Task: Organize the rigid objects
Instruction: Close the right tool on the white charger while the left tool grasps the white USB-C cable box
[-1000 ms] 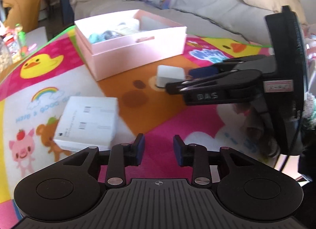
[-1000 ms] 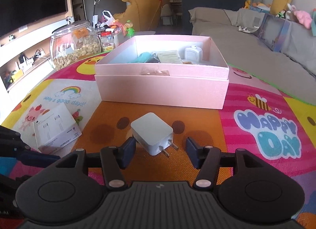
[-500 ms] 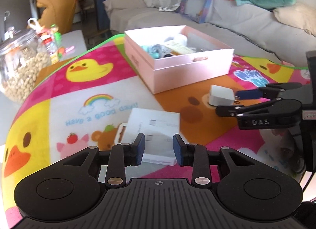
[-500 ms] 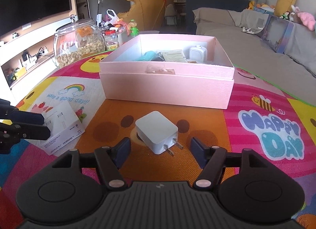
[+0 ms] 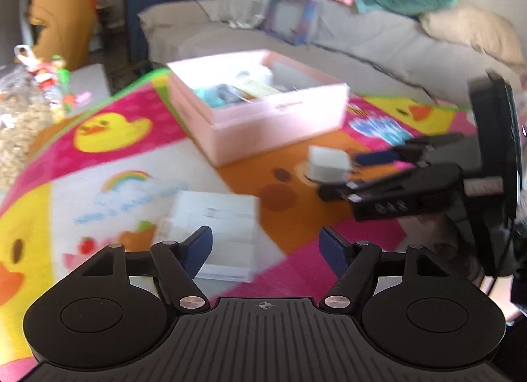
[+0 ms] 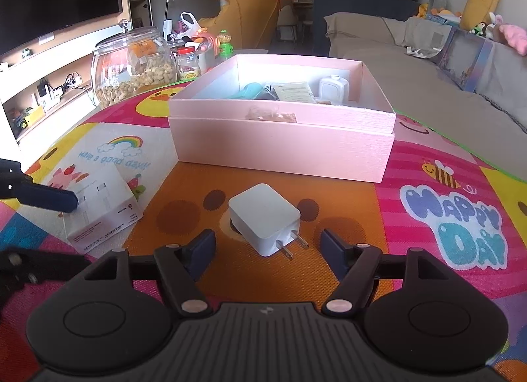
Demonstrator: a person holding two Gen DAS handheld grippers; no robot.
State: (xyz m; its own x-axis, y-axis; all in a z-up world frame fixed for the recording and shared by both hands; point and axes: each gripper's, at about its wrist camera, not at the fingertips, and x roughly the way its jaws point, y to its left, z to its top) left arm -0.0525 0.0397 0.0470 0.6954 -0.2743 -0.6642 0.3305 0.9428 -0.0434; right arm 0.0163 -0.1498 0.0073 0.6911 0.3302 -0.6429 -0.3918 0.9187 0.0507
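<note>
Two handheld grippers hover over a bright cartoon play mat (image 6: pixel 444 204). The left gripper (image 5: pixel 265 243), its jaws just spread wide, hangs unclenched above a flat white carton (image 5: pixel 217 217) lying on the mat, gripping nothing. The right gripper (image 6: pixel 266 247), jaws also just widened, brackets the pronged end of a white plug adapter (image 6: pixel 263 217) resting on an orange patch, pads clear of it. Beyond sits an open pink box (image 6: pixel 283 148) holding small items. A glass jar (image 6: pixel 135 65) stands behind.
</note>
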